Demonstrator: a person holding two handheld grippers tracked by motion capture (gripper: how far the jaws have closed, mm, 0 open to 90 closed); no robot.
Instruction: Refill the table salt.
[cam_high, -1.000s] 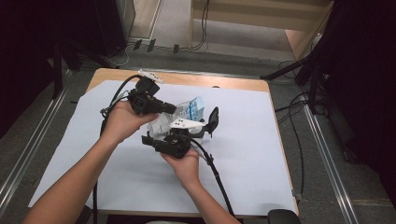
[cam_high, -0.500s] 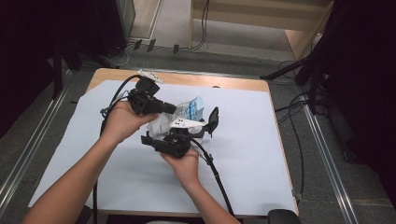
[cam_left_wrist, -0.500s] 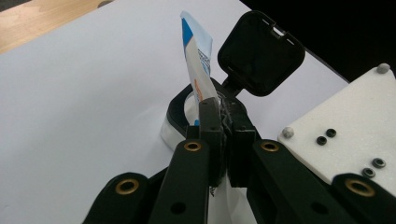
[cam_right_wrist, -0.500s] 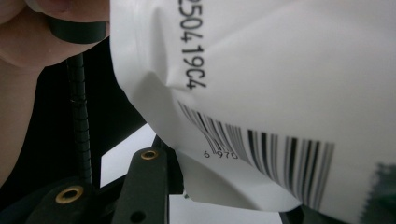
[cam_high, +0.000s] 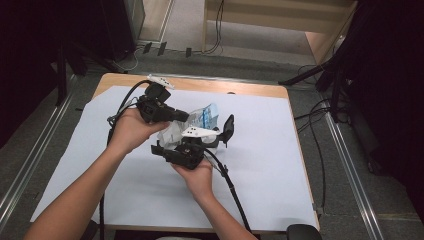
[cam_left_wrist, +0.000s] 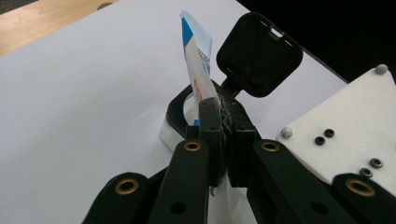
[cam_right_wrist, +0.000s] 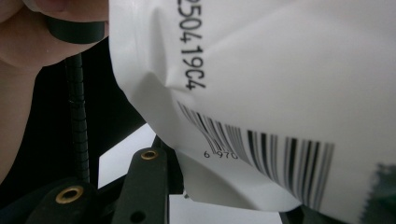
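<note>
High view: my left gripper (cam_high: 186, 116) and right gripper (cam_high: 212, 145) meet mid-table over the white sheet (cam_high: 280, 150), both on a crinkled wet-wipes pack (cam_high: 202, 117) lifted off the surface. Left comes in from the side onto the pack's upper edge; right sits under and in front, black flip lid (cam_high: 228, 129) standing open beside it. I'd say one tool steadies while the other works the pack.

Left gripper view: my left gripper (cam_left_wrist: 223, 122) has its jaws together, pinching the thin blue-and-white pack edge (cam_left_wrist: 196, 58), which sticks straight up from between them. Behind it the lid (cam_left_wrist: 258, 53) is swung up off its black collar (cam_left_wrist: 180, 109), white opening below. Pinching the seam probably keeps the pack upright and taut. The right tool's white plate (cam_left_wrist: 345, 121) is at right.

Right gripper view: pack's back panel with barcode (cam_right_wrist: 261, 140) right against the lens, bulging between my jaws. One jaw arm (cam_right_wrist: 142, 186) is visible, partly apart; looks clamped around the pack body, pad contact hidden. My other hand (cam_right_wrist: 18, 70) is upper left.
</note>
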